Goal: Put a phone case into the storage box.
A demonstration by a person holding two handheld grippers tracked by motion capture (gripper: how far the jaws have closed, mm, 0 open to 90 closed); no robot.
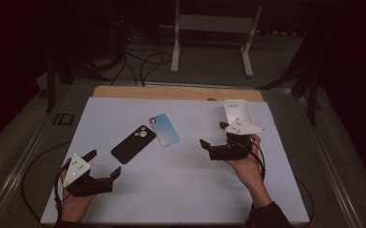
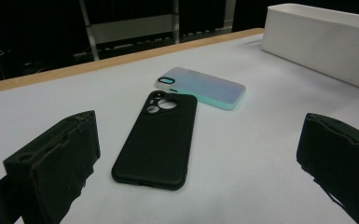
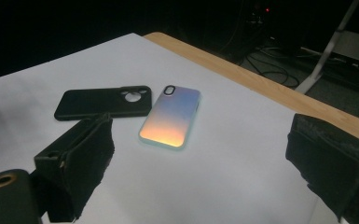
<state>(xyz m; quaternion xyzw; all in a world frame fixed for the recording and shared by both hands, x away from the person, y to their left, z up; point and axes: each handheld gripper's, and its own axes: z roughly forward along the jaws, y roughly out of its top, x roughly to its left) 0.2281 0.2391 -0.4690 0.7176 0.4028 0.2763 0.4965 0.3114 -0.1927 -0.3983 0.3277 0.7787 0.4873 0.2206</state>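
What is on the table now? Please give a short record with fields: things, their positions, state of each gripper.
surface: white sheet on a table
black case: flat, camera cutout at the far end
iridescent case: flat, right of the black case, corners close; contact unclear
white bin: far right, beyond the right gripper
left gripper: open, near left, holds nothing
right gripper: open, holds nothing
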